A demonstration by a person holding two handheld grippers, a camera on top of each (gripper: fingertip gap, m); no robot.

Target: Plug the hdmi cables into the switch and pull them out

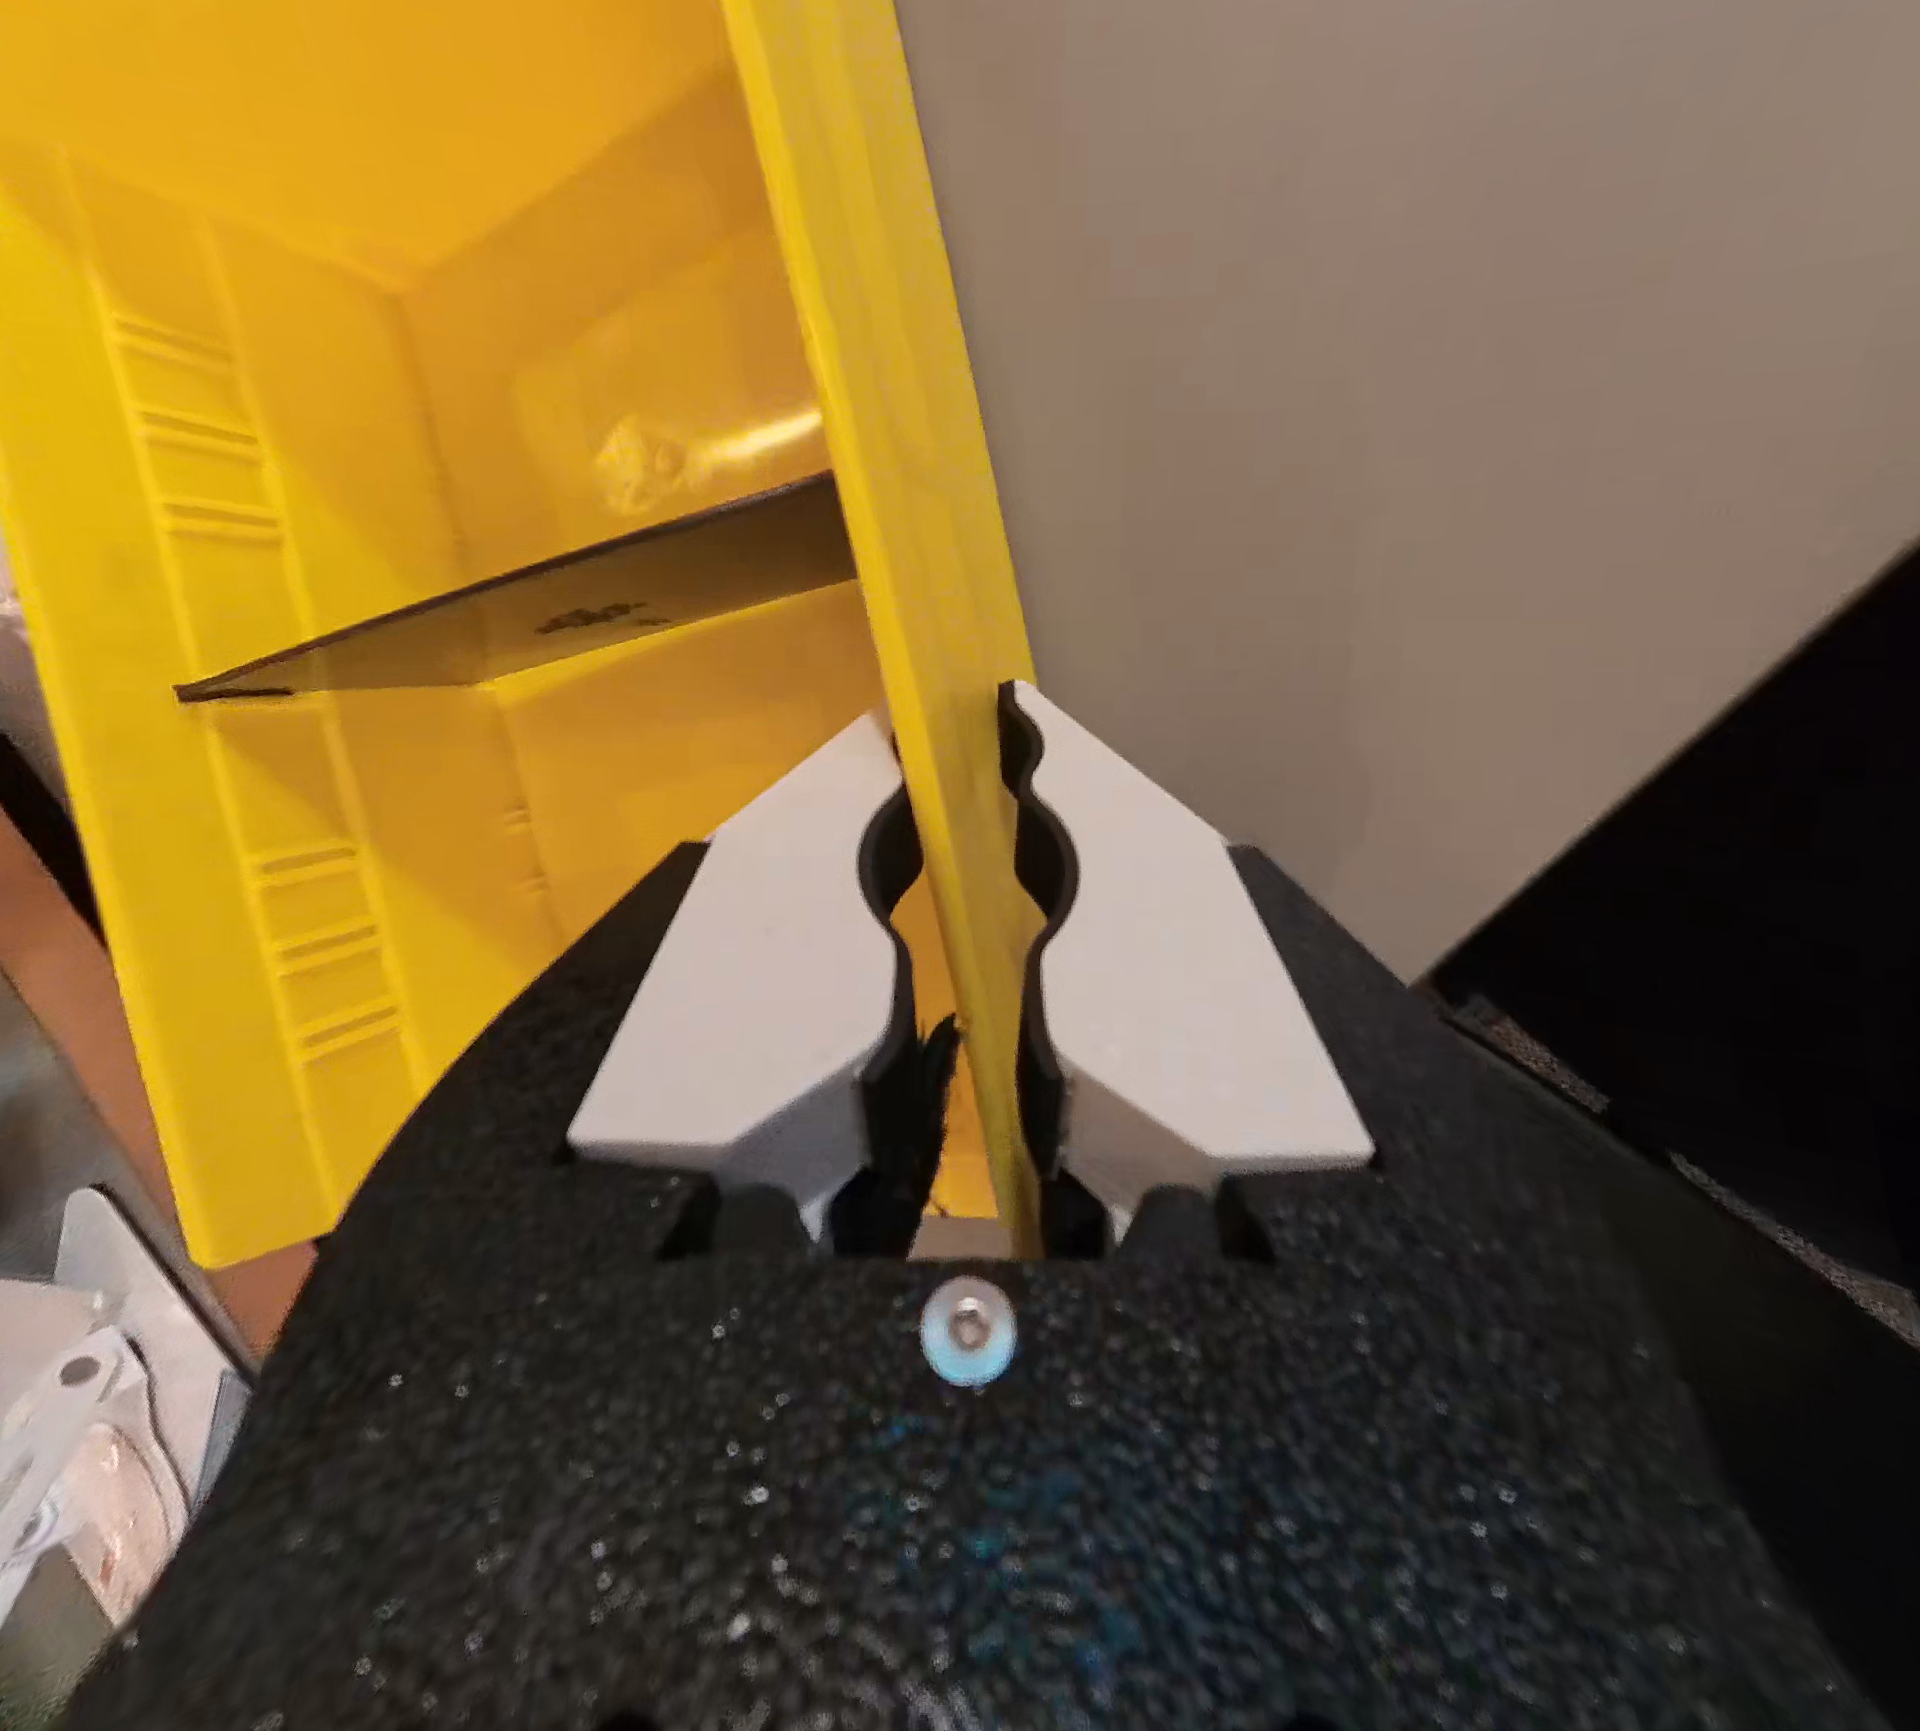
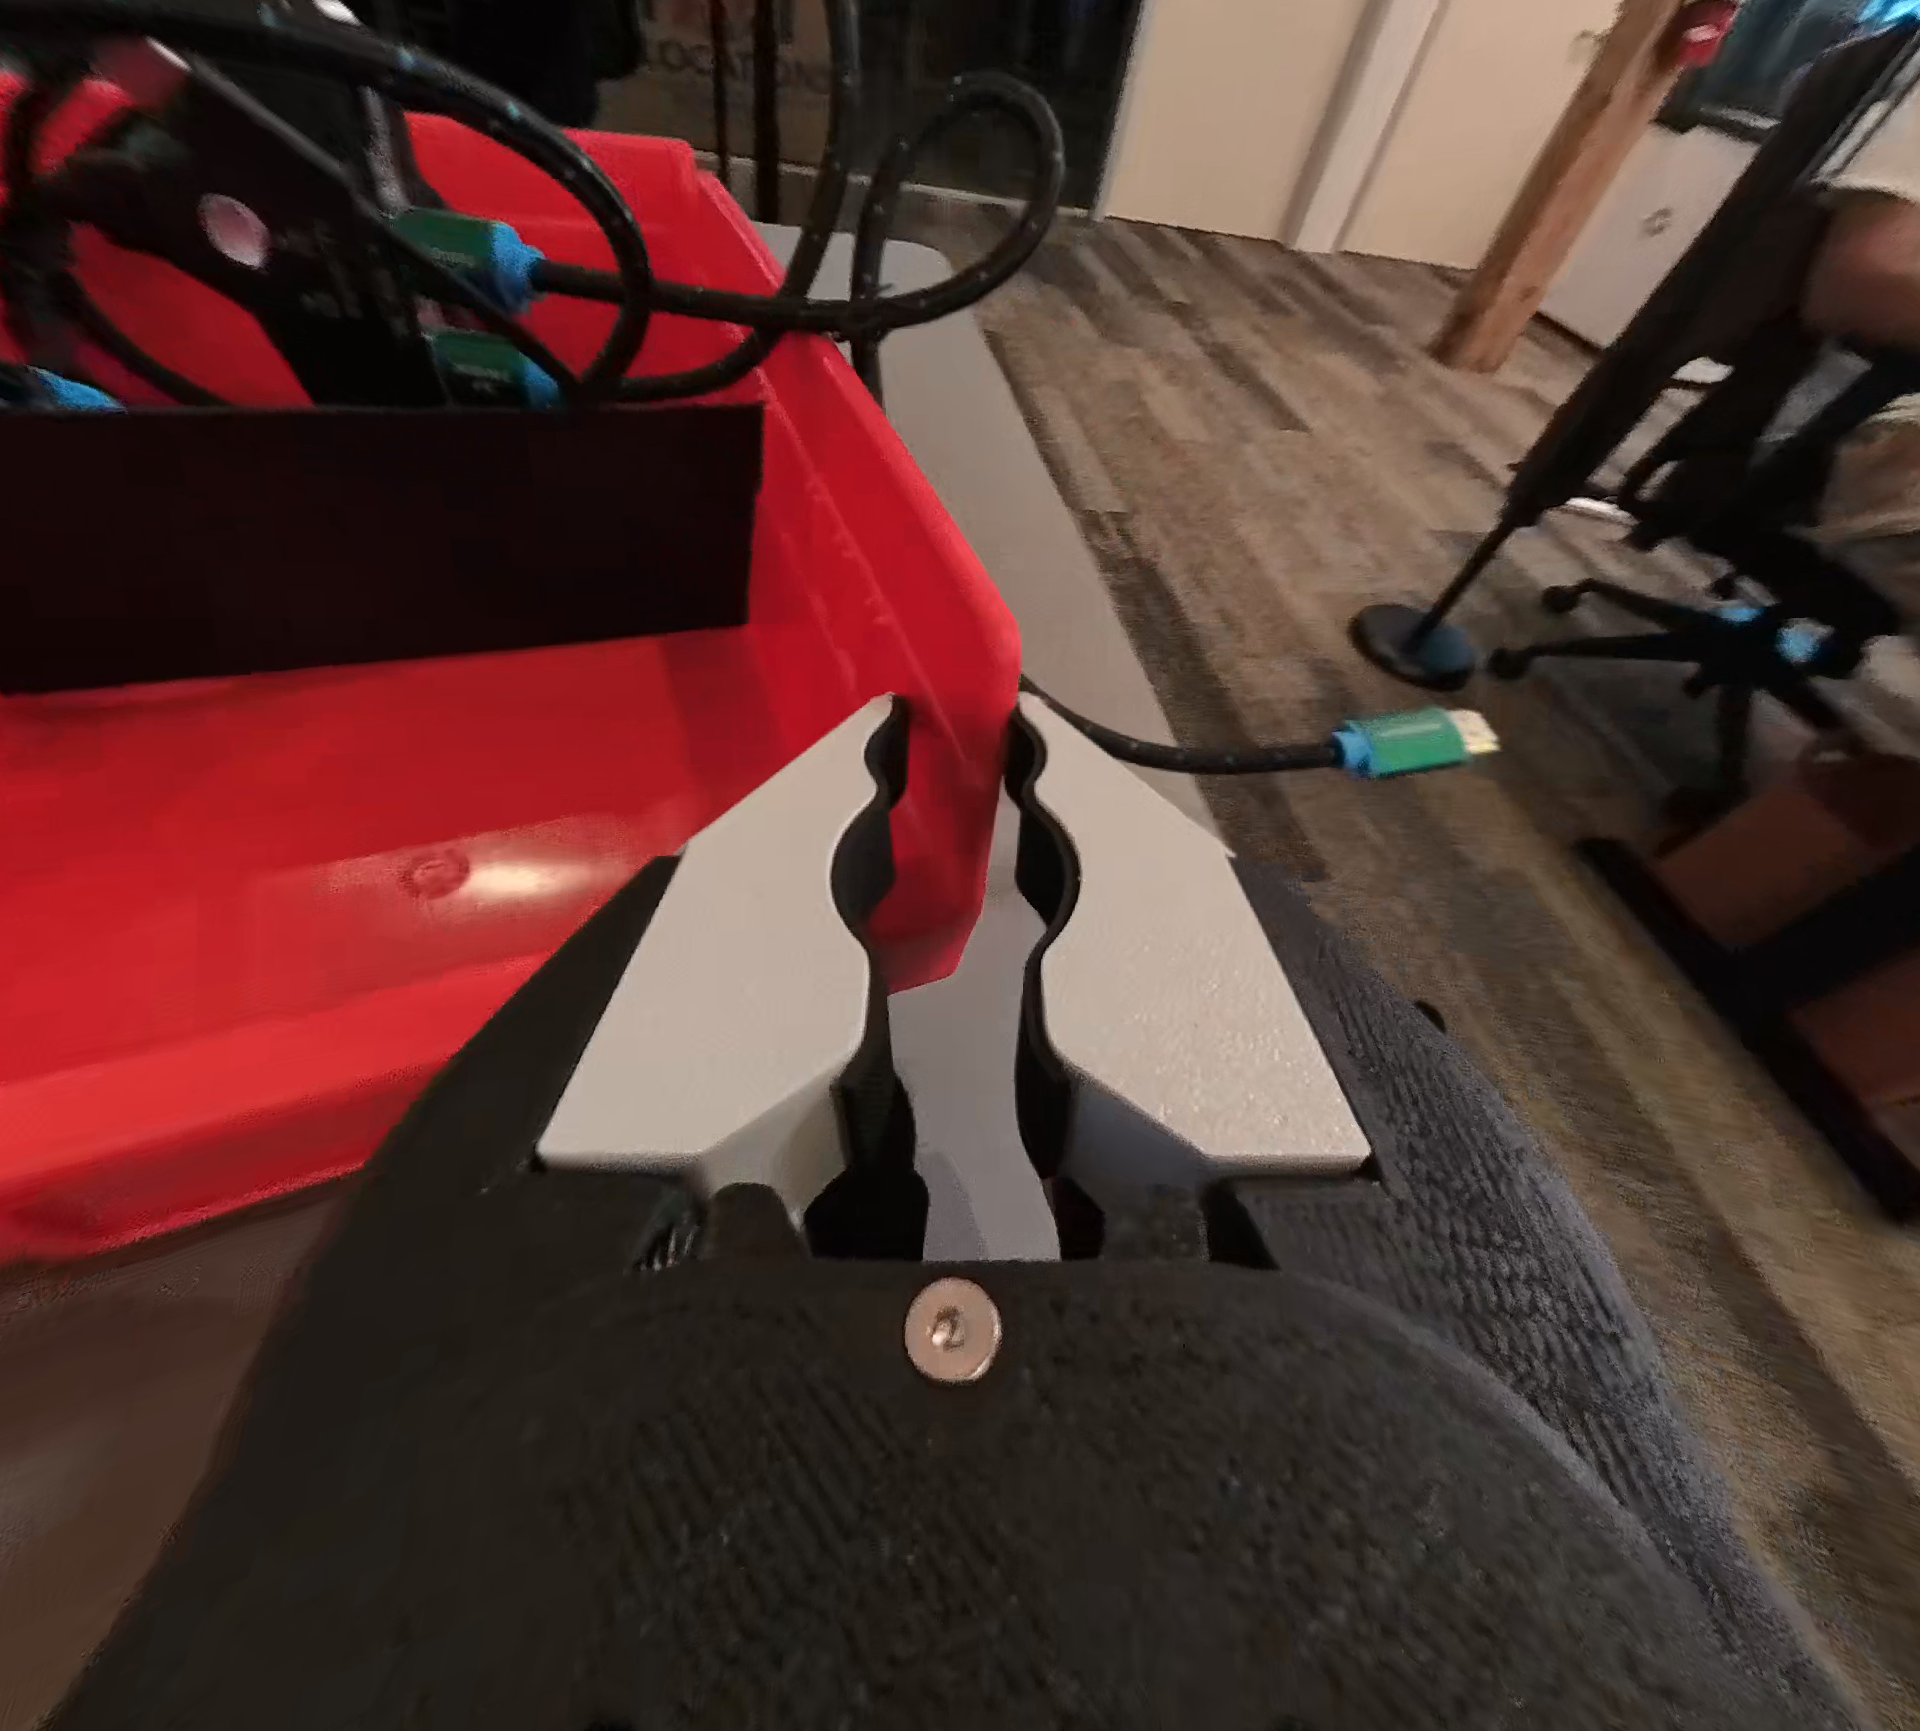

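My left gripper (image 1: 951,705) is shut on the right side wall of a yellow plastic bin (image 1: 894,434), which is tilted; a black divider (image 1: 582,611) crosses its inside. My right gripper (image 2: 956,715) is shut on the right wall of a red bin (image 2: 883,559). The red bin holds a black HDMI switch (image 2: 301,268) with two green-and-blue HDMI plugs (image 2: 468,253) in its side and black braided cables (image 2: 623,227) looping over it. A loose HDMI plug (image 2: 1413,743) hangs off the table edge to the right.
A black divider (image 2: 374,538) crosses the red bin. A grey table edge (image 2: 997,476) runs beside it, with wood floor beyond. A person sits on an office chair (image 2: 1714,538) at the right. A beige wall (image 1: 1403,331) stands behind the yellow bin.
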